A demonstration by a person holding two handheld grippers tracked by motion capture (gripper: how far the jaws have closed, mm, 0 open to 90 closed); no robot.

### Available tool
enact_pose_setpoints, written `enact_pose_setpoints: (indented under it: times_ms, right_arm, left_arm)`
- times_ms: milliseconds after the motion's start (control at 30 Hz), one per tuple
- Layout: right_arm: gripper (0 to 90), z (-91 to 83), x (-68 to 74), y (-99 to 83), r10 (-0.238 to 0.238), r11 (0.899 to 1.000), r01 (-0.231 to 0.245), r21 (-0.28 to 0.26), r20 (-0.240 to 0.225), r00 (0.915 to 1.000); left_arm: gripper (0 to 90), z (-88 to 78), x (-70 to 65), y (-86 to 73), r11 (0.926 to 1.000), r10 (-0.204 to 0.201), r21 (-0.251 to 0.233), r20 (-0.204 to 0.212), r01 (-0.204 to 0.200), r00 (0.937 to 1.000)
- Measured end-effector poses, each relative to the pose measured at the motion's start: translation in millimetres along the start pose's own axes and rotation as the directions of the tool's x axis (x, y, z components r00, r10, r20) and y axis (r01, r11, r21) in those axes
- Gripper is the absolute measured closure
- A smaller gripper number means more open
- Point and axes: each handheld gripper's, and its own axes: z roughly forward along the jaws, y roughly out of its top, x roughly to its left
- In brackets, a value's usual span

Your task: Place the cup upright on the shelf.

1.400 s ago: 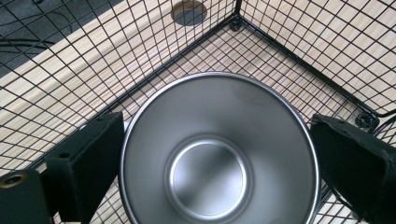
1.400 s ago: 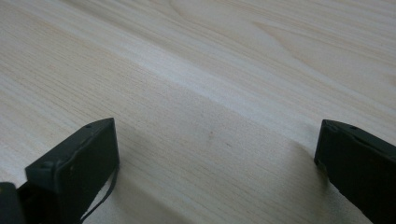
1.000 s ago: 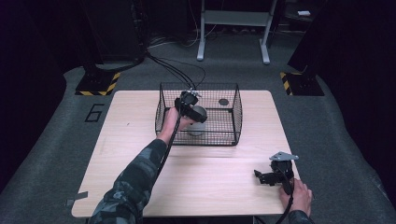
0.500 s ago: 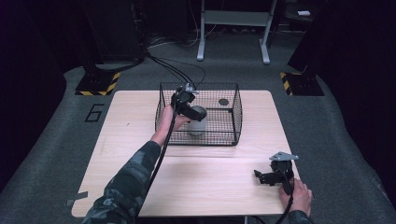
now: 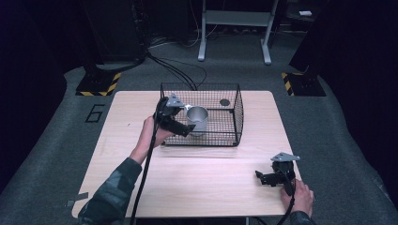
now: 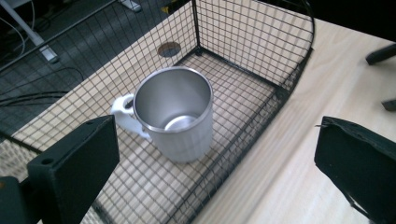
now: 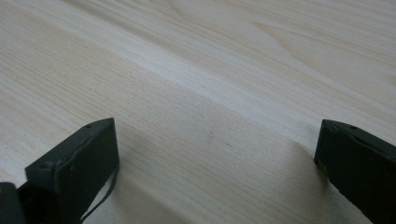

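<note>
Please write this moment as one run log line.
left gripper: open, at mug | mug: upright in wire basket | right gripper: open, over table

Left forearm stretched forward, hand gripping left gripper (image 5: 184,130), jaws spread wide, tilted downward. Right hand (image 5: 296,197) low at near edge, holding right gripper (image 5: 261,177), jaws wide apart, pointing left.

A lab or test studio: dark curtained walls, grey carpet (image 5: 51,154) marked "6", hazard-striped stand bases (image 5: 98,84), trailing cables (image 5: 176,70).
</note>
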Motion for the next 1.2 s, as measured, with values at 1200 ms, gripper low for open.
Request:
enact_pose_setpoints:
  times_ms: [1200]
  right_arm:
    - [0.0,-0.2,0.1,0.2,0.0,1.0,0.0,0.006,0.0,1.0]
  left_arm:
    - [0.2,-35.6,1.7,-248.7,0.9321,-0.312,0.128,-0.192,0.339,0.9306]
